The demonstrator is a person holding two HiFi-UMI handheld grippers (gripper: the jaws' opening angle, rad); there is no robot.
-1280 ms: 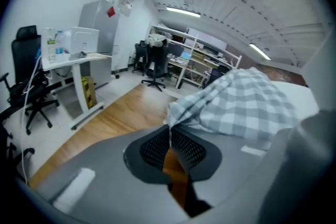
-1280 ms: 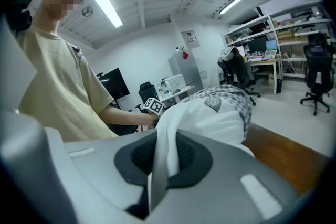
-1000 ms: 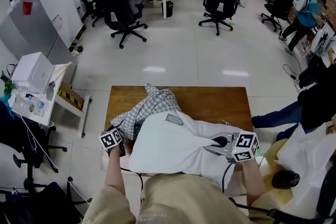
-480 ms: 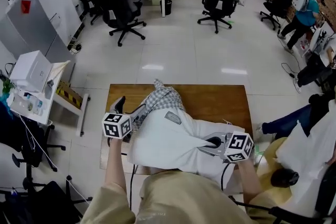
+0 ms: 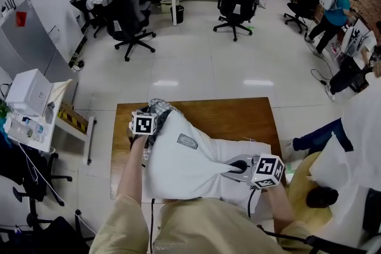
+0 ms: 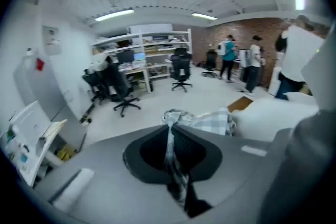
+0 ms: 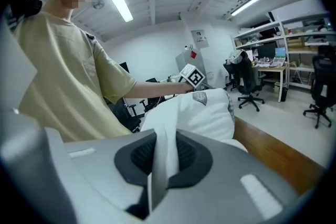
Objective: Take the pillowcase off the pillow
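A white pillow lies on the wooden table, its far end raised. The checked pillowcase is bunched at that far end. My left gripper is up at the pillow's far left corner. In the left gripper view this gripper is shut on a strip of the pillowcase, the jaws having just closed on it. My right gripper sits at the pillow's near right corner. In the right gripper view it is shut on a fold of the white pillow.
A person in white sits close beside the table's right edge. A white box rests on a side table at the left. Office chairs and desks stand across the open floor beyond the table.
My left gripper went from the table's near left edge up and away to the pillow's far corner, opened on the way, and shut on the pillowcase. The checked cloth is bunched and lifted. The right gripper stayed put.
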